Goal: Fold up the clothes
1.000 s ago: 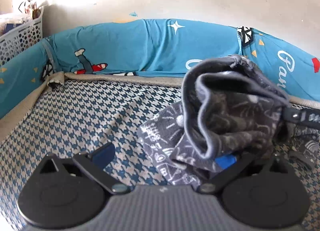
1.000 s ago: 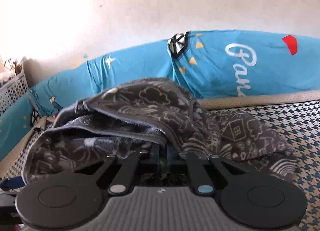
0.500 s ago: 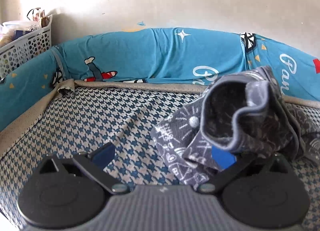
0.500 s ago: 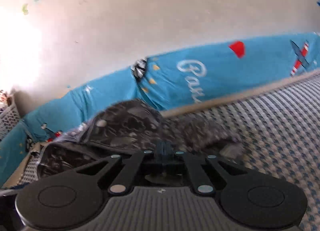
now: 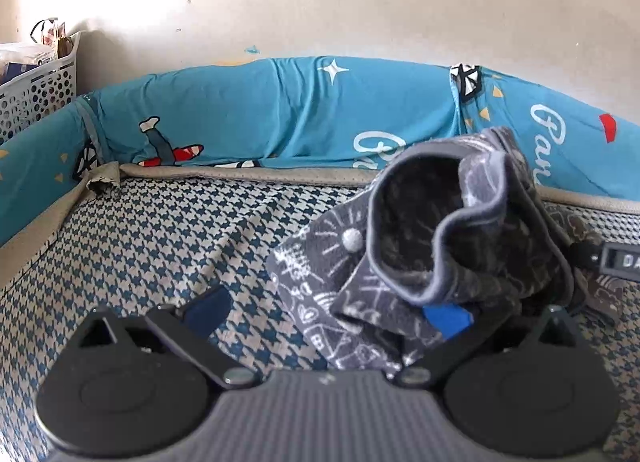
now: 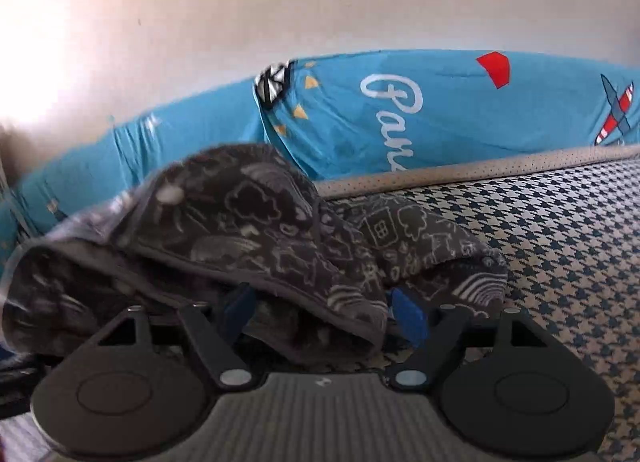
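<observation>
Looking along my left gripper (image 5: 326, 308), I see its fingers spread wide apart; the right blue pad (image 5: 446, 318) is tucked under a rumpled dark grey garment (image 5: 420, 246) with white doodle prints, the left pad free over the houndstooth mattress (image 5: 160, 238). From my right gripper (image 6: 324, 312), the fingers stand apart with a fold of the garment (image 6: 256, 230) draped between and over them. The garment sits bunched on the mattress near the blue padded bumper (image 5: 280, 114). A white perforated basket (image 5: 36, 90) stands far left.
</observation>
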`<state>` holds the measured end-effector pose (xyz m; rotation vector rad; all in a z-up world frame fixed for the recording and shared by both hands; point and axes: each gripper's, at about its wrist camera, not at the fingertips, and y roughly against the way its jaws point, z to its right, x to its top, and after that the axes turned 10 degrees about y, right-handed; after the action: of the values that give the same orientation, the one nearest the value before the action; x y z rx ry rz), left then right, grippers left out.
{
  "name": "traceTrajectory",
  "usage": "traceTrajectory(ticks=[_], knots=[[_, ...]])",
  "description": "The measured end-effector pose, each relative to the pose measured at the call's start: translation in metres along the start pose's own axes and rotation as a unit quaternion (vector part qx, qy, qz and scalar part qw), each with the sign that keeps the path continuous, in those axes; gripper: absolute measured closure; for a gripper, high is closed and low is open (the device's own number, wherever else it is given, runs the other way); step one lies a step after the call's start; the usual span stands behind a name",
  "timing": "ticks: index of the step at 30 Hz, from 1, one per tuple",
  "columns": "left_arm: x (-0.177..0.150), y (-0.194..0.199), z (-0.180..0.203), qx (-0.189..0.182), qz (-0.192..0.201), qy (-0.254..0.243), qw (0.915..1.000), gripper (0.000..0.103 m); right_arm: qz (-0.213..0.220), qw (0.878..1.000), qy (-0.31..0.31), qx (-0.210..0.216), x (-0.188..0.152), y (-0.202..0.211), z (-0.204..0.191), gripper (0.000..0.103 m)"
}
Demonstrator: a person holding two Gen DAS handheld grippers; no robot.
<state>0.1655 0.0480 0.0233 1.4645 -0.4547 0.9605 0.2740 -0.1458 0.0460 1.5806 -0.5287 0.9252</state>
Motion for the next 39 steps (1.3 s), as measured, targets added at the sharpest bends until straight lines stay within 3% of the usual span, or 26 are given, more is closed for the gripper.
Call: traceTrajectory(ticks=[10,12,14,16,24,32,39], knots=[[0.0,-0.008,-0.003,0.021,-0.004,0.01,0.9997,0.0,-0.031,1.0,0.002,0.001,0.006,-0.042,-0.008,0.029],[0.0,-0.009,-0.003,0.032,0.0,0.01,0.9995,0.0,-0.029,0.999,-0.011,0.009,0.007,-0.045,-0.005,0.047],[0.001,-0.01,-0.004,0.044,0.006,0.01,0.999,0.0,-0.035,0.999,-0.024,0.012,0.01,-0.046,-0.002,0.085],[0.001,-0.011,-0.004,0.056,0.011,0.01,0.9983,0.0,-0.035,0.999,-0.039,0.006,0.011,-0.042,0.001,0.096],[0.01,0.001,-0.014,0.098,0.048,0.019,0.9938,0.0,0.034,0.995,-0.088,-0.017,-0.005,0.038,0.025,0.098],[0.004,0.036,-0.034,0.065,0.066,0.038,0.9949,0.0,0.106,0.984,-0.135,-0.042,-0.026,0.122,0.048,0.098],[-0.038,0.065,-0.025,0.034,0.05,-0.003,0.9982,0.0,0.116,0.983,-0.126,-0.07,-0.066,0.178,0.052,0.098]])
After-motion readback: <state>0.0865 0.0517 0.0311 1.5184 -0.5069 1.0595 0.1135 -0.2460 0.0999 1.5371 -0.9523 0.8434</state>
